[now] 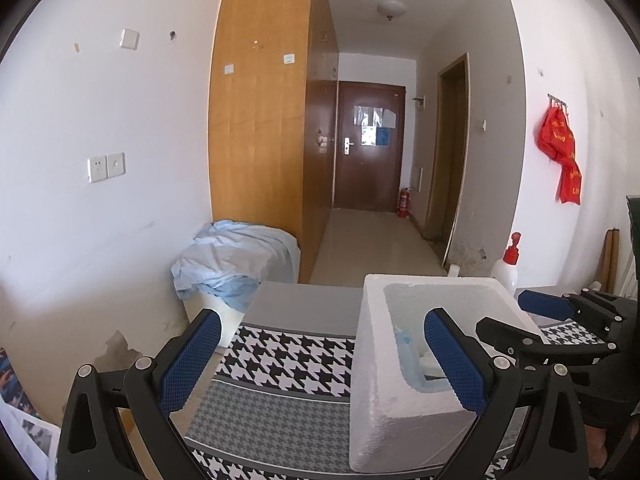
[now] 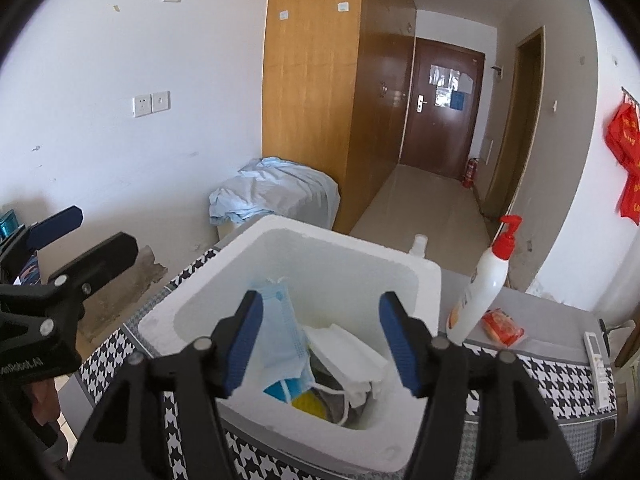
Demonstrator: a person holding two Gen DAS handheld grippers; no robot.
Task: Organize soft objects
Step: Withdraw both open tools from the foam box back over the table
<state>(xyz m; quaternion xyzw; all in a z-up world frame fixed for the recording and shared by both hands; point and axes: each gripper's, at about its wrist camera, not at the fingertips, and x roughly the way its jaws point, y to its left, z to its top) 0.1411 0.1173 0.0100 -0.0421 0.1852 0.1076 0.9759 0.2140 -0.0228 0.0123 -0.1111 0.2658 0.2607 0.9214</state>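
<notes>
Foam box [image 2: 224,304] on table [image 2: 560,384]: blue mask [image 2: 280,332], white mask [image 2: 344,352] inside. Right tongs [image 2: 320,344] apart above, empty. Left tongs [image 1: 320,364] apart, empty.

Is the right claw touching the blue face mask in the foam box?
Apart. In the right wrist view the right claw hangs open above the foam box; the blue face mask lies inside, with nothing pinched between its pads.

Each tool, left tool [image 1: 320,356] and right tool [image 2: 320,344], is a black plastic frame with round silver screws and two fingers [image 2: 244,344] faced in blue textured pads; white lettering marks the left one
</notes>
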